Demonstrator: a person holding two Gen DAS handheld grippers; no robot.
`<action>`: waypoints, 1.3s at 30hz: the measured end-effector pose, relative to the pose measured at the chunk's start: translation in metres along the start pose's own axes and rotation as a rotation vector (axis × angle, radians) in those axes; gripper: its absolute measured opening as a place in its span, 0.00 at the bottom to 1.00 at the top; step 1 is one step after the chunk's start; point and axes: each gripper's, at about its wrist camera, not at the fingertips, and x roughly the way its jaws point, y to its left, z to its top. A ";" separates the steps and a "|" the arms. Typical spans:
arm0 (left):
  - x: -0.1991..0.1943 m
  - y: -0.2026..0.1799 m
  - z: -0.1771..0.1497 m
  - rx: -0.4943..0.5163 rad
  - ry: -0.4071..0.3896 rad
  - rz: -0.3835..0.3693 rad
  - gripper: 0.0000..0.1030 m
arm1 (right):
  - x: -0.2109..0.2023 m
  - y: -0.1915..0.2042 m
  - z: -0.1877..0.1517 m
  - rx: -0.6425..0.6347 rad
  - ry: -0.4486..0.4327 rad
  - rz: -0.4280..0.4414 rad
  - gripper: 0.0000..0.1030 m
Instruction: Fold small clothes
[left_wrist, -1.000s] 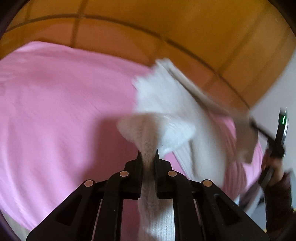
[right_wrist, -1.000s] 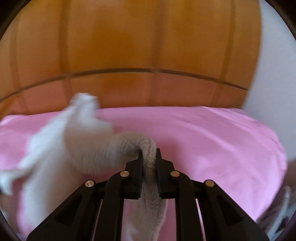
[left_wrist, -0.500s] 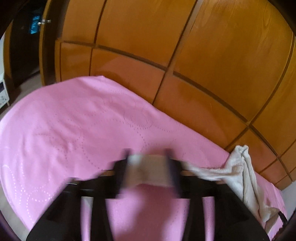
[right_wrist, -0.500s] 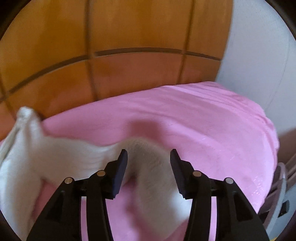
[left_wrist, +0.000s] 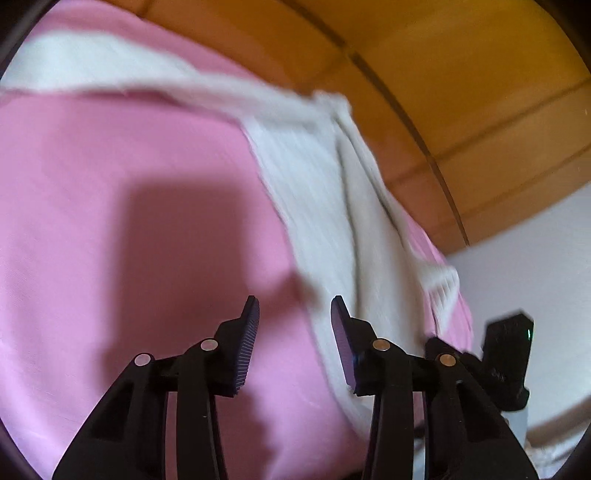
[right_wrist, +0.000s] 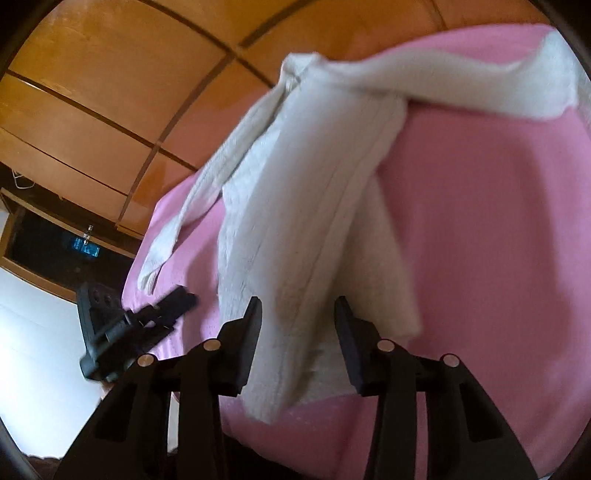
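1. Left wrist view: left tool (left_wrist: 294, 310), jaws apart after narrowing, holds nothing; white knit garment (left_wrist: 332, 206) lies on the pink bed (left_wrist: 110, 184), running ahead-right.
2. Right wrist view: right tool (right_wrist: 298, 312), jaws apart after narrowing, straddles the garment's (right_wrist: 295, 221) near hem unclamped; long axis runs away from it.

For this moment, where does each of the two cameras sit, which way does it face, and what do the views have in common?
Left wrist: on the left gripper, looking down along its open fingers at the pink sheet; the white garment lies to the right, the right gripper at the edge.
Right wrist: on the right gripper, angled down over the garment; the left gripper shows at the left.
Shared: garment, sheet, wooden panels.
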 end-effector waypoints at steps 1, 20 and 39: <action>0.007 -0.006 -0.005 -0.005 0.019 -0.019 0.39 | 0.007 -0.002 0.003 0.012 0.009 0.022 0.38; -0.116 -0.046 0.021 0.069 -0.151 -0.135 0.03 | -0.163 0.069 0.021 -0.249 -0.393 0.000 0.05; -0.093 0.062 -0.041 -0.013 0.004 0.285 0.15 | -0.077 -0.064 -0.063 -0.044 -0.039 -0.394 0.25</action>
